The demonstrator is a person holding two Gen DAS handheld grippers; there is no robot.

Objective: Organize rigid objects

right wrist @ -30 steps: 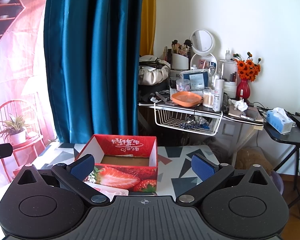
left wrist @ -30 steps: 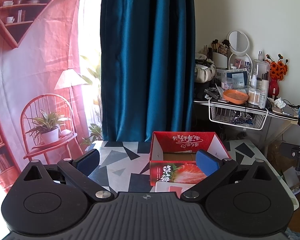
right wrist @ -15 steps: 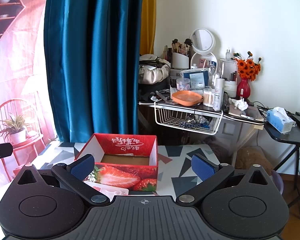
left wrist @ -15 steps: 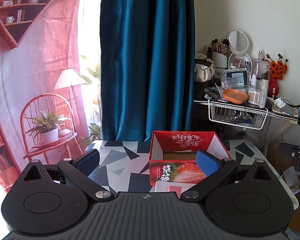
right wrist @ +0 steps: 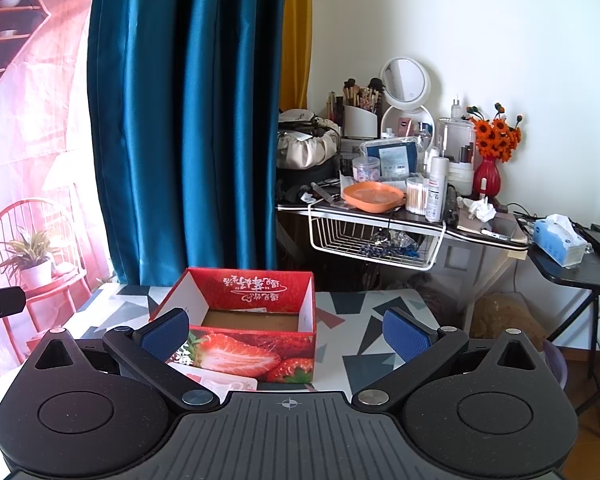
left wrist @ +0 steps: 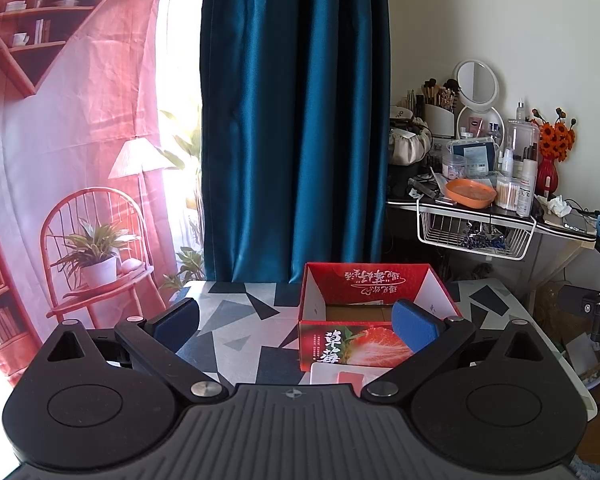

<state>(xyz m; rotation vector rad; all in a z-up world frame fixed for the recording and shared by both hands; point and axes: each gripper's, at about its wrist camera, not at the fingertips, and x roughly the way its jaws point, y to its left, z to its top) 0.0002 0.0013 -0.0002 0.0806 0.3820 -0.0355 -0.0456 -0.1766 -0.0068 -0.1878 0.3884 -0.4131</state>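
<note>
both grippers (left wrist: pixel 296 322) (right wrist: pixel 286 330) gape above strawberry box (right wrist: pixel 256 354).

Each claw, left (left wrist: pixel 296 318) and right (right wrist: pixel 286 326): matte black ribbed body, two round discs, silver pivot screws, blue-padded fingers (right wrist: pixel 404 334), white crosshair mark.

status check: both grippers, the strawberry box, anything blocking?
Left gripper open, holding nothing. Right gripper open, holding nothing. Strawberry box upright on table, open-topped, no contents visible. White flat item lying before box.

Box (right wrist: pixel 252 344) blocks centre (table (right wrist: pixel 364 344) right free).
</note>
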